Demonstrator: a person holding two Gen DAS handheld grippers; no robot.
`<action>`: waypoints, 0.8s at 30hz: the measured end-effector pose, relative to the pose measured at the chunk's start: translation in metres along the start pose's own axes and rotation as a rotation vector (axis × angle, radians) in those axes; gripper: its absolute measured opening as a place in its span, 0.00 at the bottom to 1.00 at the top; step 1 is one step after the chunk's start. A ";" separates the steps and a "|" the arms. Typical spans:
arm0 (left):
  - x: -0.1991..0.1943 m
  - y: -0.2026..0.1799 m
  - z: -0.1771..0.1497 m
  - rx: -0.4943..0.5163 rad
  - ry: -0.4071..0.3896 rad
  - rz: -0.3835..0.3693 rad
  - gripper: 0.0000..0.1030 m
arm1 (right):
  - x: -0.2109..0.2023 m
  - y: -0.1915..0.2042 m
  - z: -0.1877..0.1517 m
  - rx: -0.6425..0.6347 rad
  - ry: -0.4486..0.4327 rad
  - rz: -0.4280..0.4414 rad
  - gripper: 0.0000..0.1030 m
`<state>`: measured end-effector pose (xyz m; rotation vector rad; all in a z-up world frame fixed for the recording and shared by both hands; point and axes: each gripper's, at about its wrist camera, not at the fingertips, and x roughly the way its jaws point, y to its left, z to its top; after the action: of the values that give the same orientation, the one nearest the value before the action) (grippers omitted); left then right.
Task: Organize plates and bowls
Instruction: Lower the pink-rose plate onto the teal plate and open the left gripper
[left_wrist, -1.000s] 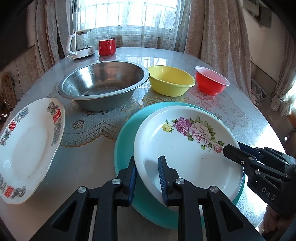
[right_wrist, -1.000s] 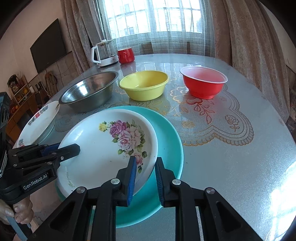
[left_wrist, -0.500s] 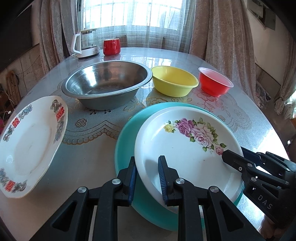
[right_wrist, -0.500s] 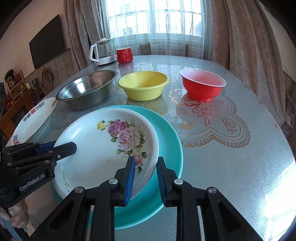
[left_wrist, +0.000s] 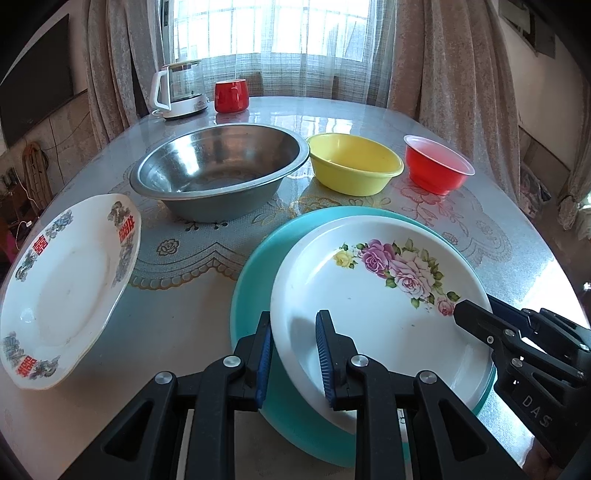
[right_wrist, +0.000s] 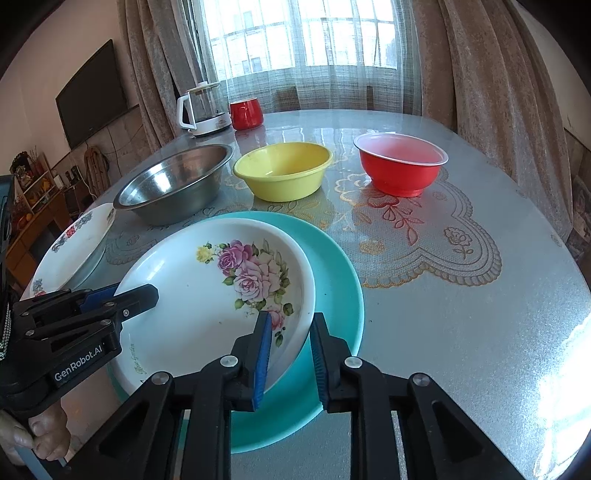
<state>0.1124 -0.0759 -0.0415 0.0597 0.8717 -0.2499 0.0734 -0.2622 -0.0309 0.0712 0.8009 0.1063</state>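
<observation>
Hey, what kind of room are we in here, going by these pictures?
Most likely a home dining or living room. A round table with a lace-pattern cover holds everyday bowls and plates, a kettle stands by the curtained window, and a wall-mounted television hangs to one side.

Sunlit window (right_wrist: 306, 37) with sheer curtains, beige drapes (right_wrist: 491, 74), wall-mounted television (right_wrist: 92, 94)

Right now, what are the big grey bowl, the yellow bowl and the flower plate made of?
Grey bowl: looks like metal, probably stainless steel; it shines and mirrors the window.
Yellow bowl: likely plastic; flat, even colour with a dull sheen and a thin rolled rim.
Flower plate: glossy white with printed roses; could be enamel, melamine or ceramic, the look alone does not settle it.
</observation>
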 end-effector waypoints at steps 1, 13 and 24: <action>0.000 -0.001 0.000 0.004 -0.002 0.004 0.23 | 0.001 -0.001 0.000 0.003 0.003 0.004 0.21; -0.001 0.002 0.000 -0.007 0.000 0.004 0.21 | 0.002 -0.009 0.000 0.054 0.028 0.029 0.33; -0.015 0.015 0.001 -0.053 -0.037 -0.038 0.19 | -0.011 -0.007 0.005 0.047 -0.016 -0.024 0.33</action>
<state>0.1072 -0.0583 -0.0303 -0.0109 0.8426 -0.2620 0.0701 -0.2701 -0.0206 0.1063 0.7879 0.0643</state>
